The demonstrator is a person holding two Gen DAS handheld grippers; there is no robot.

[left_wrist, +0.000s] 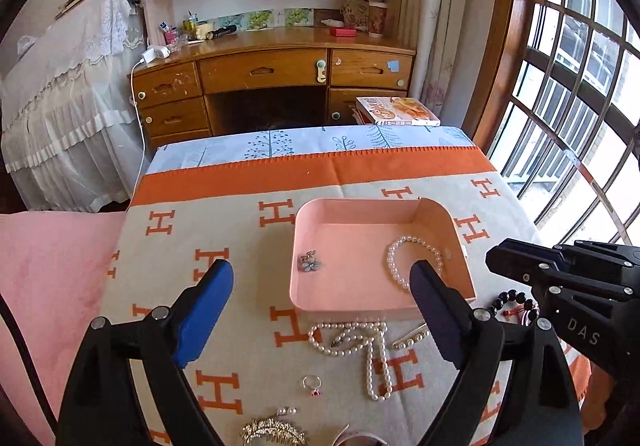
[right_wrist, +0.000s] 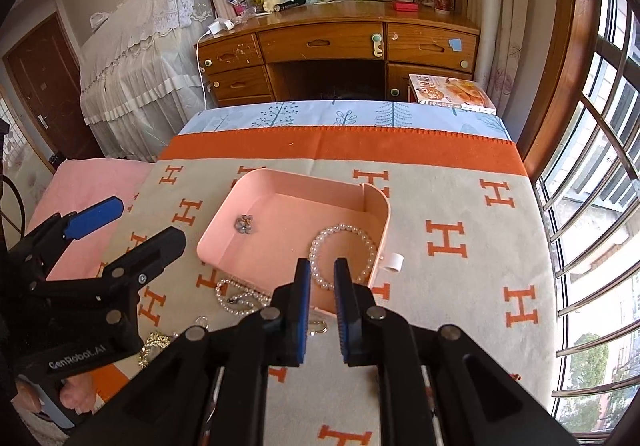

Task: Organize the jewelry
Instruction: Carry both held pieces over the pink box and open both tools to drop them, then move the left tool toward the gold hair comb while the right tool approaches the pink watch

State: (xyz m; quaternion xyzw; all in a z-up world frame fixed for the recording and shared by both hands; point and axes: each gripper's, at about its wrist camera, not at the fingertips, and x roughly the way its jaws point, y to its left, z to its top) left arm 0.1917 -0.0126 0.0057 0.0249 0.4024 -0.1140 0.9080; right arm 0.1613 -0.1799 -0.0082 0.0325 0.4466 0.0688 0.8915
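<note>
Left tongs [left_wrist: 322,282] gape empty, right tongs [right_wrist: 322,272] marked "DAS" stand slightly parted, empty, over H-patterned blanket [left_wrist: 224,242].

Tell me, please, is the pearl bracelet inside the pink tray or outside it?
Inside: the pearl bracelet lies on the pink tray floor near its right wall.

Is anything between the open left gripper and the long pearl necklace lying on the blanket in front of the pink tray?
Nothing visible: the left gripper hangs open above the long pearl necklace, which lies uncovered before the pink tray.
</note>
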